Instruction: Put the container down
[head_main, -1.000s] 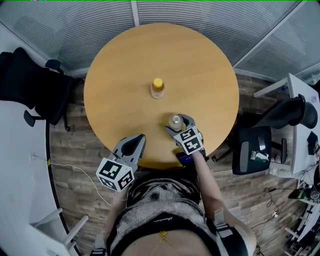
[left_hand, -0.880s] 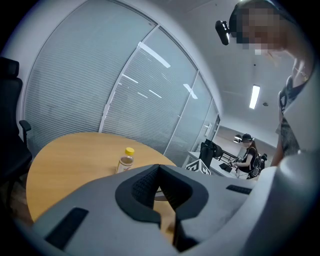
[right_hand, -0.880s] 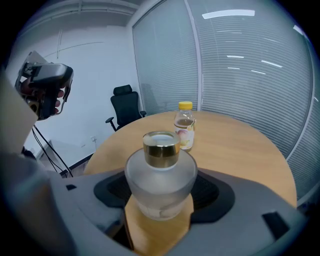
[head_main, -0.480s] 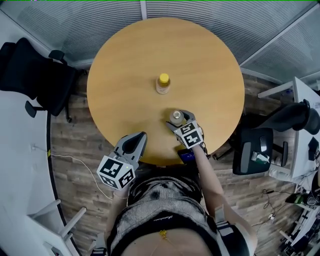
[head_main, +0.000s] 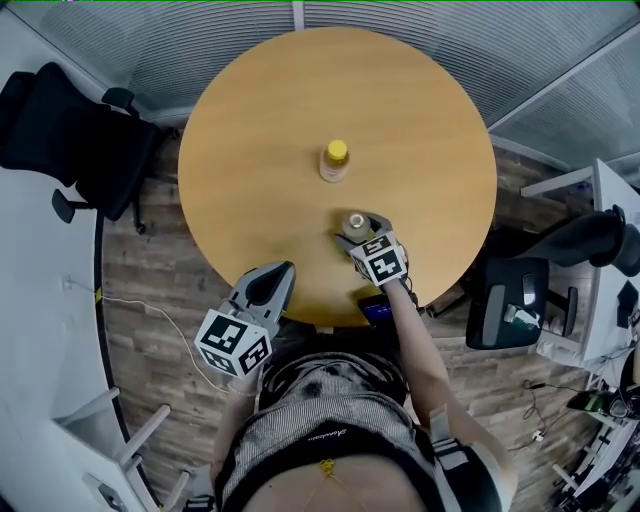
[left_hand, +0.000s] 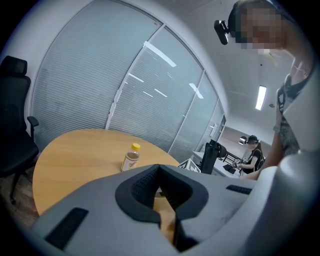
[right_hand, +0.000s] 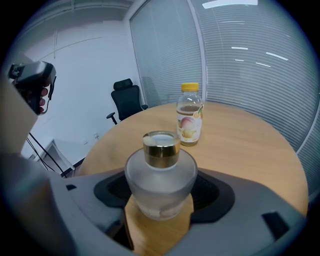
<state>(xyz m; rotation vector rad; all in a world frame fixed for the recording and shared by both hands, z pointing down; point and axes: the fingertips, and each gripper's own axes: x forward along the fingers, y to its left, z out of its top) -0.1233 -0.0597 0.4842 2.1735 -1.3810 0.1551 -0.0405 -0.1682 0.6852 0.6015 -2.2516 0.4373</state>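
A frosted glass container (head_main: 354, 222) with a gold cap stands upright between the jaws of my right gripper (head_main: 359, 228), which is shut on it over the near right part of the round wooden table (head_main: 250, 150). In the right gripper view the container (right_hand: 160, 175) fills the gap in the right gripper (right_hand: 161, 191). Its base is at the tabletop, and I cannot tell whether it touches. A yellow-capped drink bottle (head_main: 334, 160) (right_hand: 189, 116) stands beyond it near the table's middle. My left gripper (head_main: 273, 280) (left_hand: 159, 172) is shut and empty at the table's near edge.
A black office chair (head_main: 70, 140) stands left of the table, and another (head_main: 505, 300) stands on the right beside a white desk (head_main: 600, 200). Slatted glass walls (head_main: 420, 20) curve behind the table. A person (left_hand: 250, 152) sits at a far desk.
My right gripper has carried the container a little farther over the table, toward the bottle. The left gripper has stayed at the near edge.
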